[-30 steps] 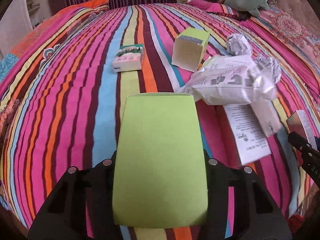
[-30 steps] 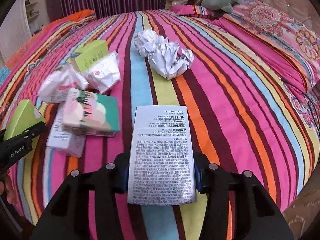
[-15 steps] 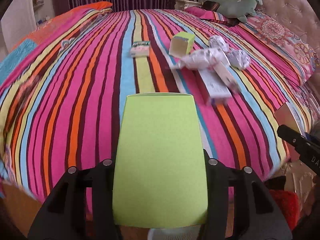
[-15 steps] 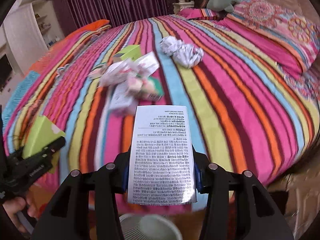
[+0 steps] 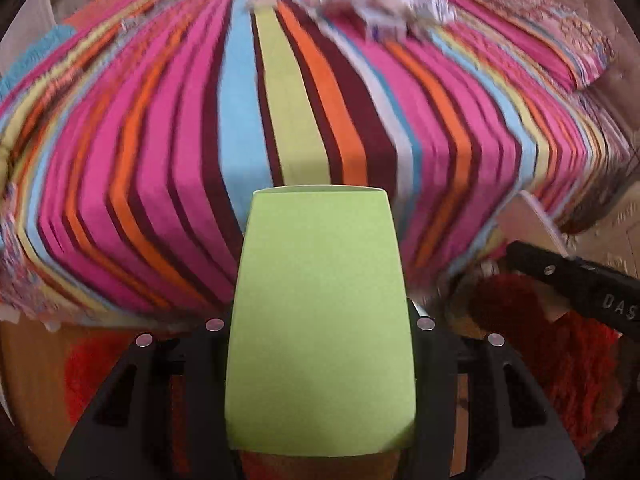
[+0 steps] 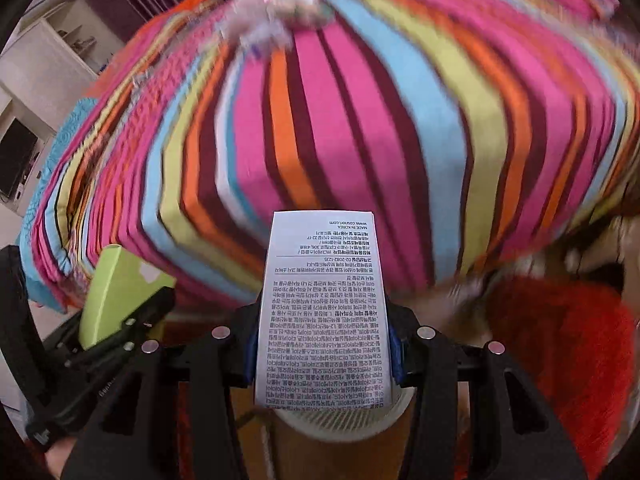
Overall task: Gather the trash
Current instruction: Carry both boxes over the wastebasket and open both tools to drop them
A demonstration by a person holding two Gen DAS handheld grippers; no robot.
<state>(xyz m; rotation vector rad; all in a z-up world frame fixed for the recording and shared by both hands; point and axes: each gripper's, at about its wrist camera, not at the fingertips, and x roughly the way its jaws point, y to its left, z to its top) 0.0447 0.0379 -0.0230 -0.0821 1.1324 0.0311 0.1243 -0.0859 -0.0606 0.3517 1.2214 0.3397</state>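
My left gripper is shut on a lime green box and holds it off the foot of the striped bed. My right gripper is shut on a white box with black print. Under that box the rim of a white mesh bin shows. The left gripper with the green box also shows in the right wrist view. The right gripper shows at the right of the left wrist view. More trash, crumpled paper and boxes, lies blurred far up the bed.
A red shaggy rug lies on the wooden floor at the foot of the bed. White shelves stand at the far left. Patterned pillows lie at the bed's right side.
Both grippers have drawn back from the bed and tipped down, each with its box. The bed's foot edge, the floor, the rug and the white bin have come into view.
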